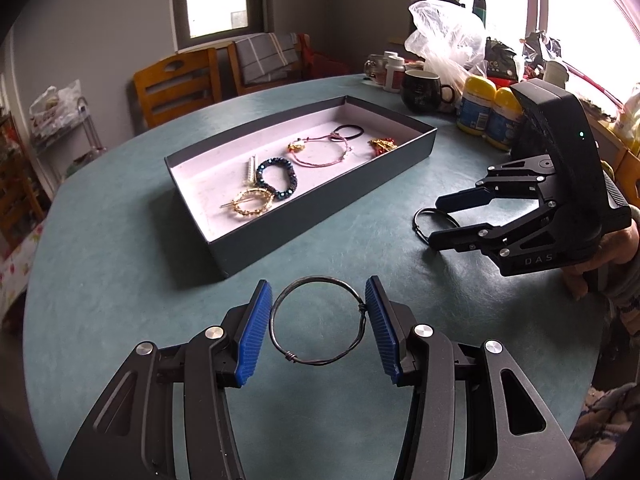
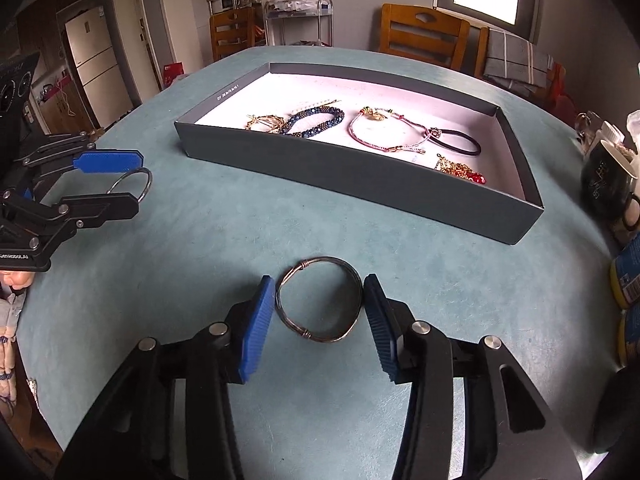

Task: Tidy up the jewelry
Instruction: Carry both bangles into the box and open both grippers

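My left gripper [image 1: 318, 280] is shut on a thin dark wire bangle [image 1: 291, 358], both blue pads touching its sides just above the teal table. In the right wrist view that left gripper [image 2: 139, 183] shows at the left edge with its bangle [image 2: 150, 182]. My right gripper [image 2: 318, 277] stands around a second, thicker wire bangle [image 2: 306, 334] lying on the table, its pads against both sides. The left wrist view shows this right gripper [image 1: 434, 221] low at the right. The dark open box [image 1: 320, 216] behind holds a blue beaded bracelet [image 1: 278, 178], a pink cord bracelet [image 1: 320, 152] and a gold hoop [image 1: 252, 202].
The box [image 2: 360, 184] also holds a black hair tie [image 2: 460, 142] and a gold-and-red piece [image 2: 460, 170]. A dark mug [image 1: 424, 90], yellow-lidded bottles [image 1: 488, 116] and a plastic bag [image 1: 448, 44] crowd the far right. Wooden chairs [image 1: 176, 84] stand behind the table.
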Demonstrator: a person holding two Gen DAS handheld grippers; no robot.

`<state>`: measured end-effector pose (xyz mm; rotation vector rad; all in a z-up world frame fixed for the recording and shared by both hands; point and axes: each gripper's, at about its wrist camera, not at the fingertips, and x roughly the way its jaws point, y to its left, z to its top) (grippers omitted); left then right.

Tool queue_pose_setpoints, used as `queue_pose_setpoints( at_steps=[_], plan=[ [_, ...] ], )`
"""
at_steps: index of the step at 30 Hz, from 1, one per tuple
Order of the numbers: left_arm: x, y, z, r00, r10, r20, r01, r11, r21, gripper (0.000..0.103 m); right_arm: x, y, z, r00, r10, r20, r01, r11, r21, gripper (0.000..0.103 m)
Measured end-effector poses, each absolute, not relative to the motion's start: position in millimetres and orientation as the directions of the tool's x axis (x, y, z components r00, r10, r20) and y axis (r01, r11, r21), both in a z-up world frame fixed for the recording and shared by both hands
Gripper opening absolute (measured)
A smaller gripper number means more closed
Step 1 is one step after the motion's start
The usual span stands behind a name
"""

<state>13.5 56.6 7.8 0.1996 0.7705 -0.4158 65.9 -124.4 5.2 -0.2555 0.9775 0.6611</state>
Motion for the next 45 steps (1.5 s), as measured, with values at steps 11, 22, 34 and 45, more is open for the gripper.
queue_pose_setpoints(
  at_steps=[11, 22, 34, 45],
  plan=[
    [21, 55, 24, 0.666, -0.289, -0.688, 0.430, 0.902, 0.037, 0.051, 75, -129, 49, 0.459, 0.465, -0.757, -0.631, 0.770, 0.090, 0.046],
    [43, 46, 43, 0.691, -0.292, -0.662, 0.423, 0.905, 0.042, 0.051, 102, -138, 66, 0.500, 0.492, -0.712, -0.608, 0.785, 0.116, 0.046],
    [108, 38, 52, 0.727, -0.224, -0.649, 0.324, 0.945, 0.037, 0.051, 169, -132, 61, 0.513, 0.495, -0.701, -0.567, 0.809, 0.156, 0.046],
    [160, 42, 14, 0.693, -0.096, -0.714, 0.207, 0.976, 0.070, 0.051, 210, -128, 23, 0.500, 0.494, -0.712, -0.518, 0.829, 0.211, 0.046]
  ],
)
